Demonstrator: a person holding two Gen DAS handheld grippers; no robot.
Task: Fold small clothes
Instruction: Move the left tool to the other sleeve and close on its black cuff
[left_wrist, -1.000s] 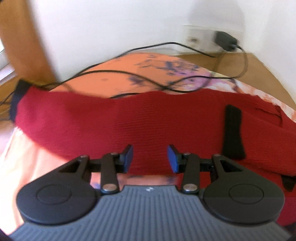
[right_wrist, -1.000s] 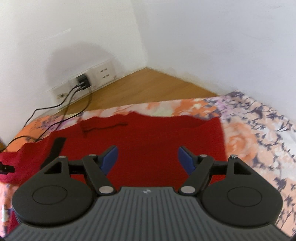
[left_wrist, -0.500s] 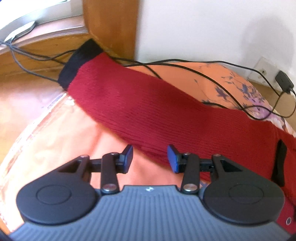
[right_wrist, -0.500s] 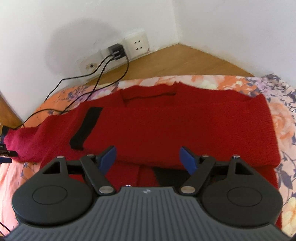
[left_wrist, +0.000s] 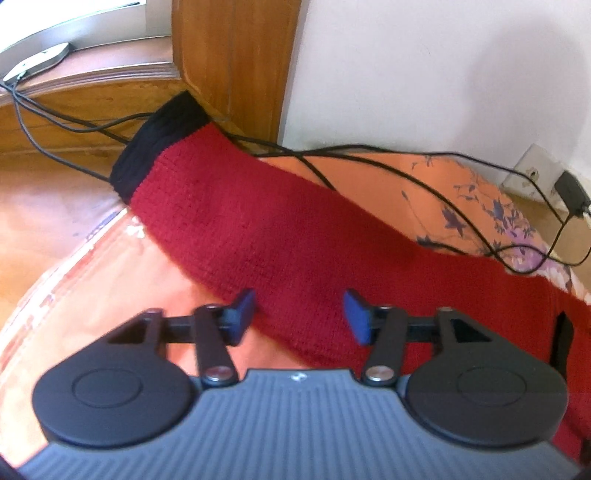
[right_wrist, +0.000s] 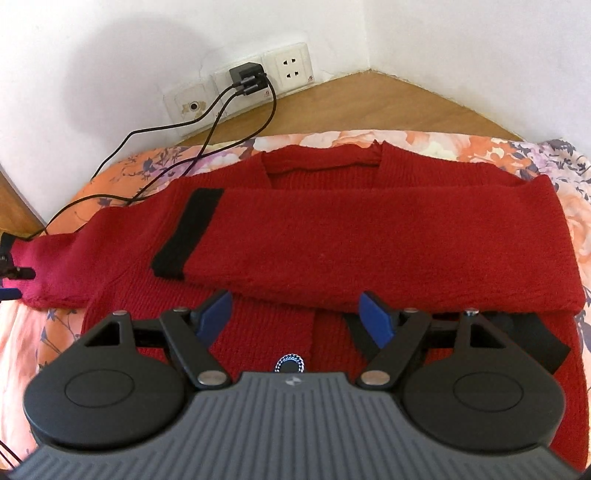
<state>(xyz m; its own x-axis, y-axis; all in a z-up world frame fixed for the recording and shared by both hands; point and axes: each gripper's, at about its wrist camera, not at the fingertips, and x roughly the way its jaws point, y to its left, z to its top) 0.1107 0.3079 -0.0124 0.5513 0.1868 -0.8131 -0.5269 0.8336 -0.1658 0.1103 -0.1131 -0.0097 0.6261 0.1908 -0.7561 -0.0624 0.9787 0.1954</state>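
Left gripper (left_wrist: 299, 314): fingers wide apart, holding nothing, just above the long sleeve (left_wrist: 258, 229) of the red sweater (right_wrist: 369, 236). Right gripper (right_wrist: 297, 317): fingers wide too, empty, over the sweater front. Other sleeve (right_wrist: 369, 240) folded across the chest, black cuff (right_wrist: 188, 232) at middle left. Sweater flat on the flowered bed (right_wrist: 443, 142).

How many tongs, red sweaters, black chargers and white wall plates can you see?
Tongs: 2 (left tongs, right tongs, both open)
Red sweater: 1
Black charger: 1
White wall plates: 3
Total: 7
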